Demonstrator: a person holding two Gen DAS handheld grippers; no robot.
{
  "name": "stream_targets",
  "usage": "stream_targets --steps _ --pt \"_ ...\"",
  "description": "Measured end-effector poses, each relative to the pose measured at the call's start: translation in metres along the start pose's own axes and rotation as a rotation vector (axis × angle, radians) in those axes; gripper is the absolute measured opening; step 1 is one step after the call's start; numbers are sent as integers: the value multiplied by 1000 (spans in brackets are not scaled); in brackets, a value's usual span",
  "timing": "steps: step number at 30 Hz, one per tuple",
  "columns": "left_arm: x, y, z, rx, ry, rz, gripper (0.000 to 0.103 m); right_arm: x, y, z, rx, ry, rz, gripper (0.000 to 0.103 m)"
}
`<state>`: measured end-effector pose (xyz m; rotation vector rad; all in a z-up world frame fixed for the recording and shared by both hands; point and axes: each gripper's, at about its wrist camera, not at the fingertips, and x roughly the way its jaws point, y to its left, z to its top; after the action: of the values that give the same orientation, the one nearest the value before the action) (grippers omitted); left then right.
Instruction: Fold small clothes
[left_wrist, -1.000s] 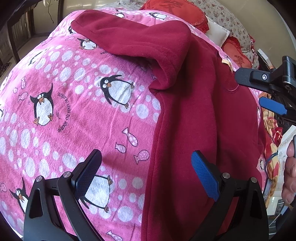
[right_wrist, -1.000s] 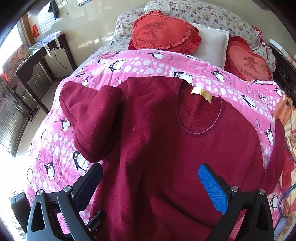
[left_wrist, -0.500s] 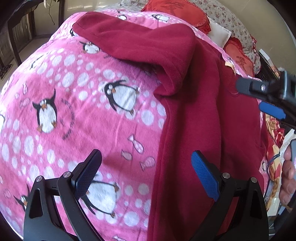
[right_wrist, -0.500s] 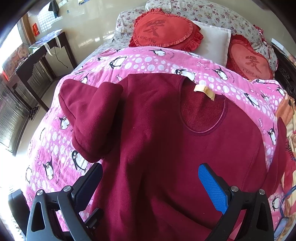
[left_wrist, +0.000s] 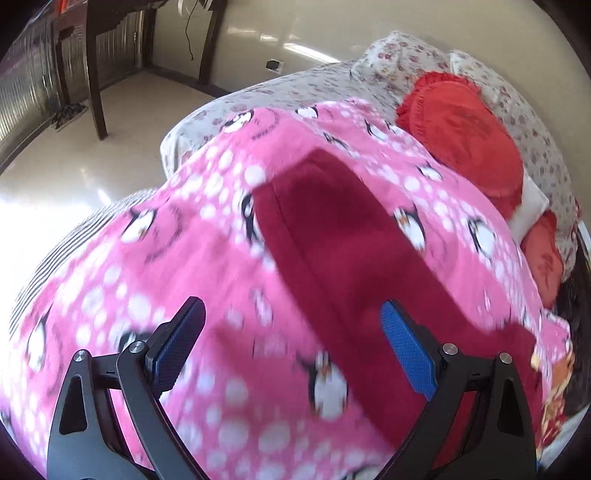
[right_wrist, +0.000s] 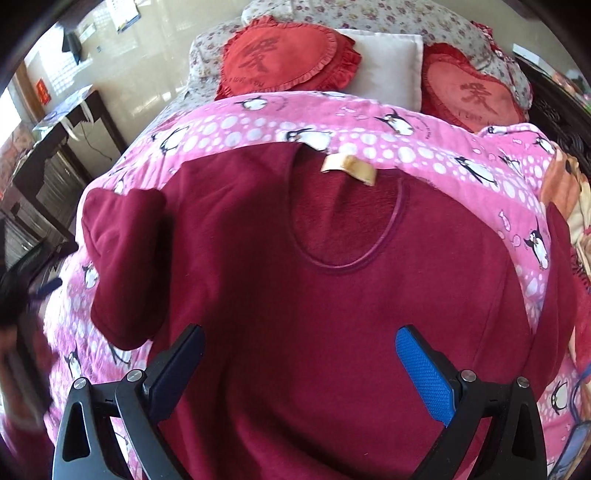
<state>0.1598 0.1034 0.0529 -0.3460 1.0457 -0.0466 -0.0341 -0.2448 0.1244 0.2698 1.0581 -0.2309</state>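
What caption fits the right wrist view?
Open right gripper hovers over maroon fleece top spread on penguin blanket.

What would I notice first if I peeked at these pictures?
A big dark red fleece top lies spread flat in the middle, its tan neck label showing and one sleeve folded in at the left. Under it is a bright pink penguin blanket covering the bed. Two red heart cushions lean at the head of the bed.

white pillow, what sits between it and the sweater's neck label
In the right wrist view, only a band of the pink penguin blanket lies between the white pillow and the tan neck label of the maroon sweater.
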Motion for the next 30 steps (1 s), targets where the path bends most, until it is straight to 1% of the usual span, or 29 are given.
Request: stream_targets --steps 2,3,4,5,6,7,8,9,10,11,13,15,17,18,19,21,23,24,26,28,30 --pt "15 0 12 -30 13 15 93 1 -9 2 14 -8 -1 102" --pt "24 -1 17 -40 19 5 89 2 -14 3 23 -9 -5 102" --pt "33 -2 20 -42 35 -6 77 4 -20 3 38 -10 -7 102" --pt "40 -2 23 -43 52 -17 69 5 -26 4 52 -9 -8 102" --pt "46 -4 24 -49 47 -38 57 6 -32 4 69 -8 -11 102" --pt "44 -3 24 -52 24 -59 49 6 -39 4 83 -7 -13 102" --pt "40 -4 24 -47 0 -80 29 6 -43 4 94 -9 -15 102" --pt "36 -8 25 -27 -3 -74 11 5 -48 3 104 -12 -17 102" --pt "30 -12 26 -5 -3 -68 8 1 -54 3 118 -21 -17 102" --pt "21 -15 27 15 -15 -71 8 -1 -56 2 123 -27 -17 102" --pt "-11 -23 26 55 -59 -116 7 -8 -65 1 136 -47 -20 102" --pt "-47 -39 25 93 -98 -185 7 -14 -71 0 147 -60 -19 102" --pt "-91 -63 21 149 -152 -250 7 -20 -79 -1 165 -74 -12 102" --pt "-116 -79 16 183 -179 -299 7 -23 -83 -2 178 -83 -7 102" --pt "-133 -93 13 210 -193 -337 7 -25 -86 -3 186 -89 -4 102" --pt "-167 -129 -2 284 -210 -421 7 -33 -96 -6 211 -106 4 102" --pt "-186 -167 -21 366 -213 -485 7 -37 -105 -8 229 -118 7 102" --pt "-192 -190 -37 417 -197 -519 7 -41 -109 -8 235 -124 6 102" --pt "-186 -226 -62 479 -143 -571 7 -47 -120 -11 244 -138 -3 102" --pt "-167 -264 -101 543 -78 -580 7 -53 -135 -16 262 -149 -24 102" --pt "-140 -289 -138 583 -8 -582 7 -57 -153 -22 293 -150 -46 102"
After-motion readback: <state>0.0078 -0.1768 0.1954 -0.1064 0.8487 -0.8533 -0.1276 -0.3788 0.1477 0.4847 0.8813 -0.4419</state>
